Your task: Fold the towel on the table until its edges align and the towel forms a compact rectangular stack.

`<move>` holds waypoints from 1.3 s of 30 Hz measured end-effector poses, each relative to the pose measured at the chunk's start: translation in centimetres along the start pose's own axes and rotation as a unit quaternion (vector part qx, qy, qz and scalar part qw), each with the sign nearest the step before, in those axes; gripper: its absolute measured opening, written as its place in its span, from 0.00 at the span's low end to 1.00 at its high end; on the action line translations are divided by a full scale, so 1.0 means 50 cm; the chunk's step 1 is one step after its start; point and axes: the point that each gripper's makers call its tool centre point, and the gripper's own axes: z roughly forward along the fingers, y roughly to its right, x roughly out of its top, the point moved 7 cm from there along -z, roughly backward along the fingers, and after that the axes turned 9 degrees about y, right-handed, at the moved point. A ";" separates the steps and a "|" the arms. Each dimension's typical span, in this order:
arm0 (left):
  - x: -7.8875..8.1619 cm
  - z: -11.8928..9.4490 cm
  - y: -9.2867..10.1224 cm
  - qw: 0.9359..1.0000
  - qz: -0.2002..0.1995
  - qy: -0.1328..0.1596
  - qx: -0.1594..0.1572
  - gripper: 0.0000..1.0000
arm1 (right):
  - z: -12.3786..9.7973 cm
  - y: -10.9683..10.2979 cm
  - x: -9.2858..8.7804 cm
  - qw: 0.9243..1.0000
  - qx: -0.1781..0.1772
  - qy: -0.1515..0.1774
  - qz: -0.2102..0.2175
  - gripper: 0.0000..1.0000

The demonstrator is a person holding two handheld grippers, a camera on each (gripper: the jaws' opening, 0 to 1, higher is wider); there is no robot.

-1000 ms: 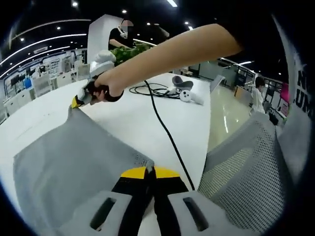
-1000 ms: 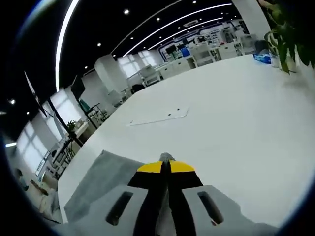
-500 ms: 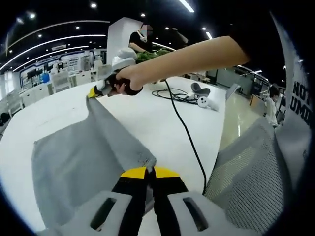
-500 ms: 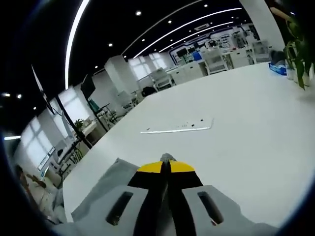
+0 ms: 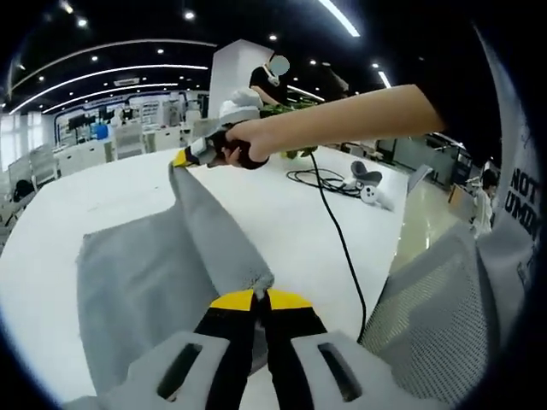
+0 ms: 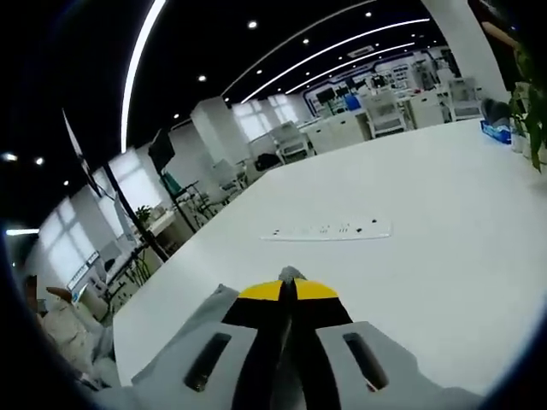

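My left gripper (image 5: 261, 295) has its jaws closed on the near corner of the grey towel (image 5: 154, 273). My right gripper (image 6: 287, 286) has its jaws pinched on the far corner, lifted above the white counter (image 5: 282, 222). The towel stretches taut between them, its left part lying on the counter. A black cable (image 5: 338, 231) runs along its right side.

one towel (image 5: 162, 265), two hand-held grippers, one table (image 6: 444, 222), one black cable (image 5: 338, 231)
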 end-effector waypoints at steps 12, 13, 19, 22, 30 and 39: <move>0.016 -0.042 -0.029 0.999 -0.042 0.004 0.007 0.04 | 0.001 -0.041 0.015 1.000 -0.019 0.004 0.010 0.00; 0.015 -0.048 -0.033 0.999 -0.051 0.000 0.007 0.04 | 0.004 -0.045 0.016 1.000 -0.019 0.003 0.011 0.00; -0.002 -0.072 -0.052 0.993 -0.120 -0.005 0.017 0.04 | 0.031 -0.081 0.015 1.000 -0.021 -0.005 0.008 0.00; -0.008 -0.086 -0.064 0.991 -0.134 -0.001 0.021 0.04 | 0.046 -0.100 0.014 1.000 -0.021 -0.005 0.008 0.00; -0.036 -0.119 -0.098 0.986 -0.158 -0.013 0.045 0.03 | 0.083 -0.141 0.003 0.999 -0.032 -0.010 0.003 0.00; -0.047 -0.147 -0.123 0.982 -0.178 -0.011 0.060 0.03 | 0.116 -0.184 0.002 0.999 -0.023 -0.025 -0.008 0.00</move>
